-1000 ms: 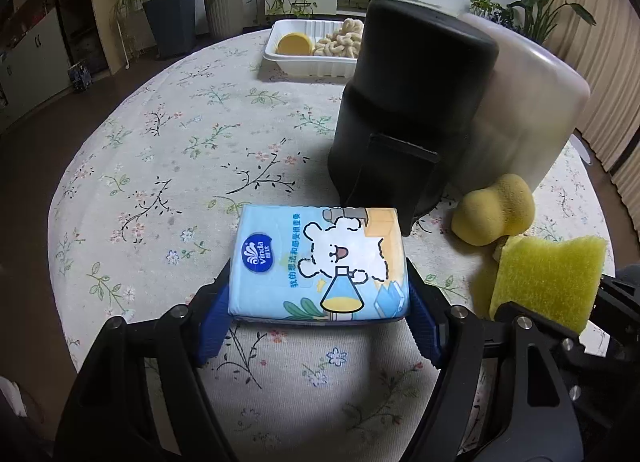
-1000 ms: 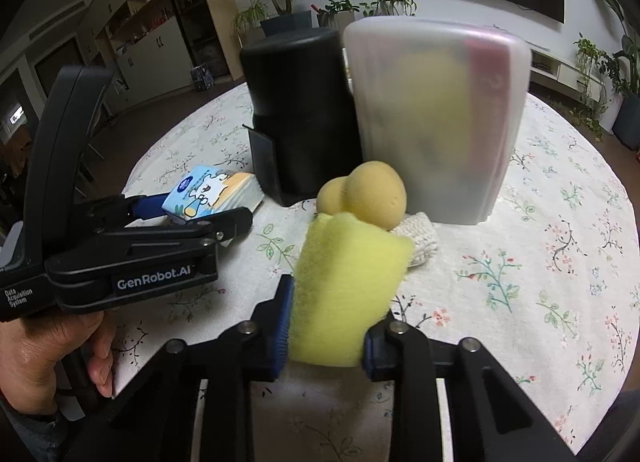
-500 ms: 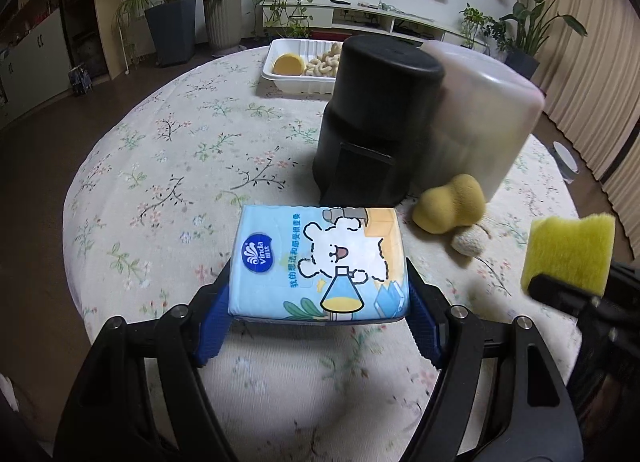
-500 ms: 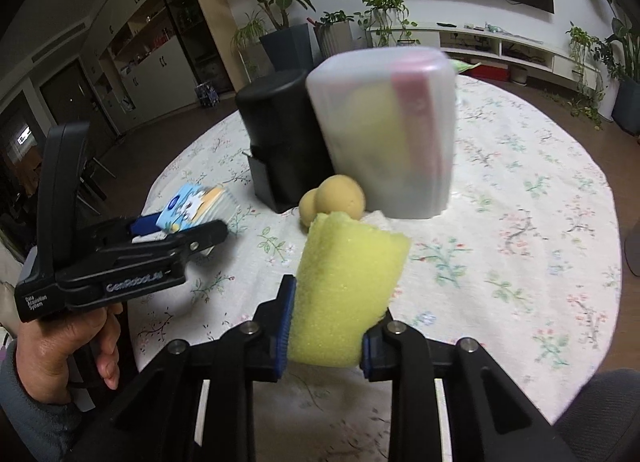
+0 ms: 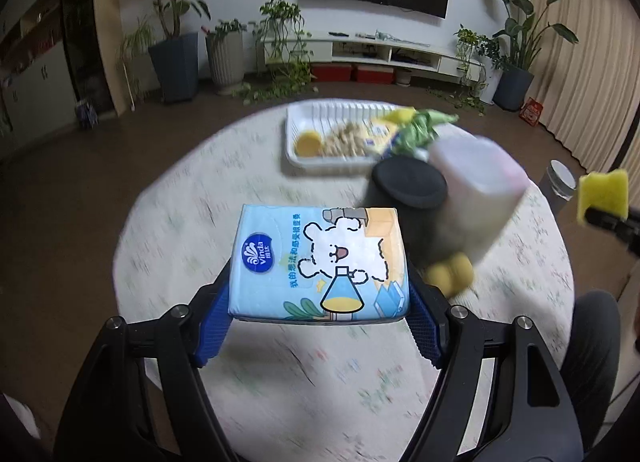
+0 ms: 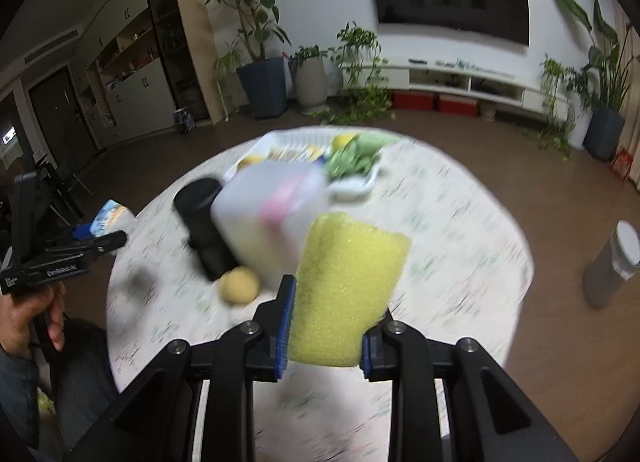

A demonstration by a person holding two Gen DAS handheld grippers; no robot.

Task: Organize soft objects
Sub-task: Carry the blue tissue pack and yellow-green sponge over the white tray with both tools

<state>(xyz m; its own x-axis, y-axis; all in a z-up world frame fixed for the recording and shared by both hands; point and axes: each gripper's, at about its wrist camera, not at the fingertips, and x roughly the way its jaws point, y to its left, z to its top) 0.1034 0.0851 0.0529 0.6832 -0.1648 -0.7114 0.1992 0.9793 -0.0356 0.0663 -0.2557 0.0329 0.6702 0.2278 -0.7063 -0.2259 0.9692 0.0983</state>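
My left gripper (image 5: 320, 326) is shut on a blue Vinda tissue pack (image 5: 320, 262) and holds it high above the round floral table (image 5: 200, 242). My right gripper (image 6: 324, 346) is shut on a yellow sponge (image 6: 348, 286), also raised above the table; the sponge shows at the right edge of the left wrist view (image 5: 604, 194). A yellow gourd-shaped sponge (image 6: 240, 284) lies on the table beside a black canister (image 6: 200, 218) and a frosted plastic box (image 6: 272, 222).
A white tray (image 5: 304, 160) with a yellow sponge, pale pieces and green items stands at the table's far side. A grey bin (image 6: 612, 262) stands on the floor to the right. The table and its objects are motion-blurred.
Both grippers have risen well above the table with their loads still held. The table and its objects now look smaller and farther below.
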